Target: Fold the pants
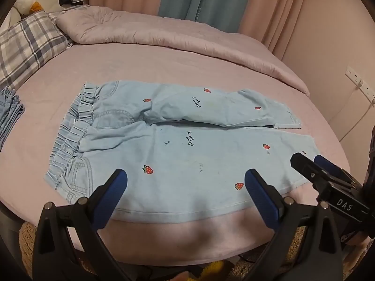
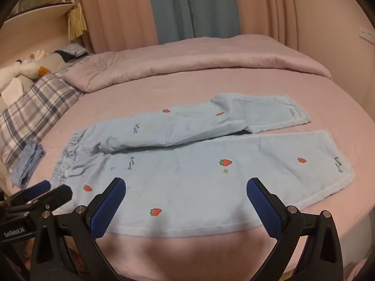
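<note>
Light blue pants (image 1: 178,145) with red strawberry prints lie spread flat on the pink bed, waistband to the left, both legs running right, the far leg slightly rumpled. They also show in the right wrist view (image 2: 211,161). My left gripper (image 1: 186,182) is open and empty, hovering above the near leg's front edge near the waist side. My right gripper (image 2: 186,190) is open and empty above the near leg, toward the hem side. The right gripper shows in the left wrist view (image 1: 311,164); the left gripper shows in the right wrist view (image 2: 49,189).
A folded pink quilt (image 1: 164,30) lies along the far side of the bed. A plaid pillow (image 1: 28,46) and plush toys (image 1: 35,2) sit at the far left. A folded blue garment (image 2: 28,164) lies left of the pants. Curtains (image 2: 187,7) hang behind.
</note>
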